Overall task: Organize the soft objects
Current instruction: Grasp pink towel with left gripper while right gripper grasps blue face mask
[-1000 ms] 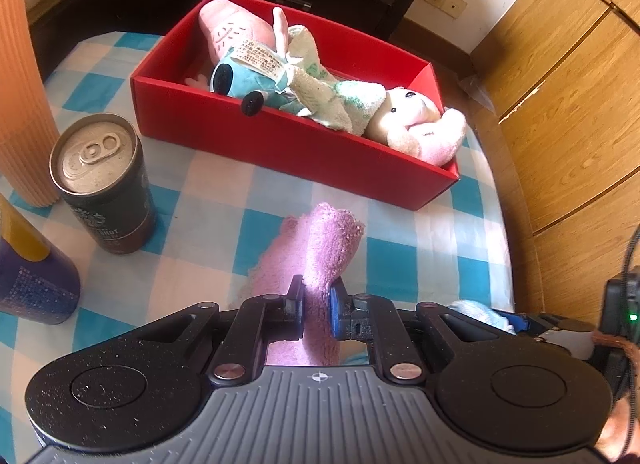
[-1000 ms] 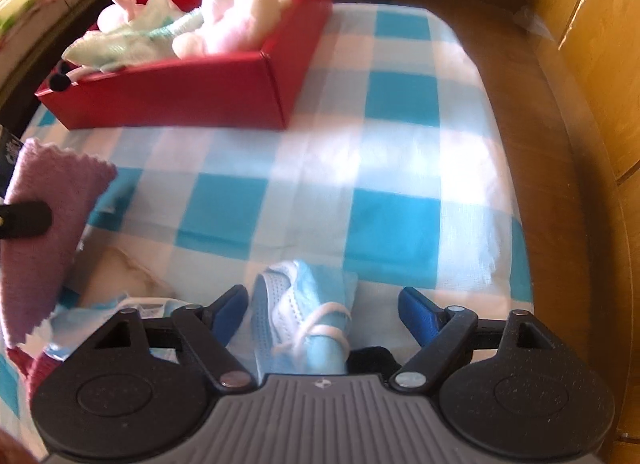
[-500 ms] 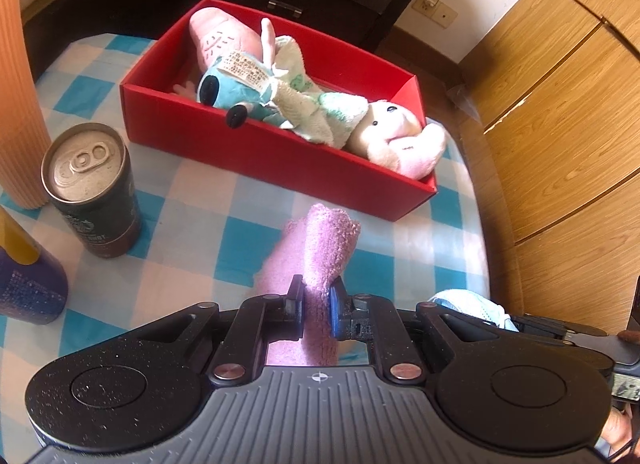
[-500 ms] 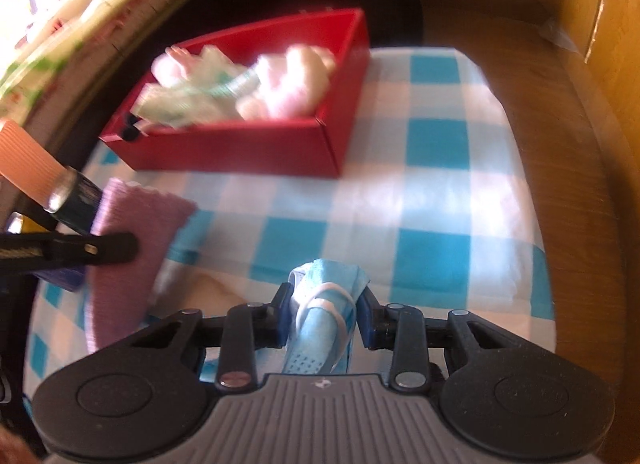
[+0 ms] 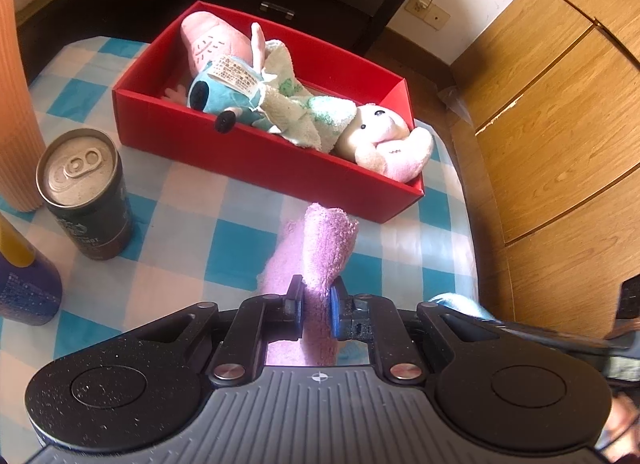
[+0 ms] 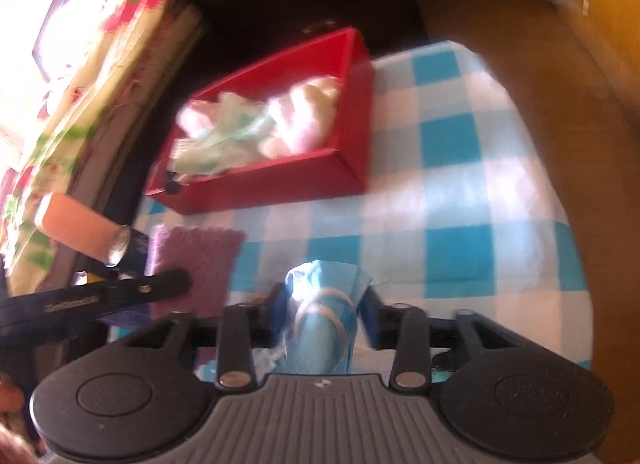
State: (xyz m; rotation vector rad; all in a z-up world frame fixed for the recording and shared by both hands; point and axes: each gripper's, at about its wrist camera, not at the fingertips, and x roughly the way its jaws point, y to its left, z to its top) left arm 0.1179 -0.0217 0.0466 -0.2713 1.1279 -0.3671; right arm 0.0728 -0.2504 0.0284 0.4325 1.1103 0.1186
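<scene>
Mask (image 6: 320, 304) sits between the right gripper (image 6: 325, 304) jaws, which have just been opening, so it may slip; left gripper (image 5: 315, 306) clamps the towel (image 5: 320, 240).

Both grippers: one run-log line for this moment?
left gripper: shut on purple towel | right gripper: jaws just opening, blue face mask between | red box: holds plush toys

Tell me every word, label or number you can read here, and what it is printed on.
"SHOT": partly readable on the dark drink can; the rest of its label is too small to read.
White sewn-in tag on the blue plush toy: printed lines, too small to read.
Pink plush: stitched marks, not legible.
Purple container: fine print, unreadable.
Left gripper arm, seen from the right wrist: white lettering, blurred.
</scene>
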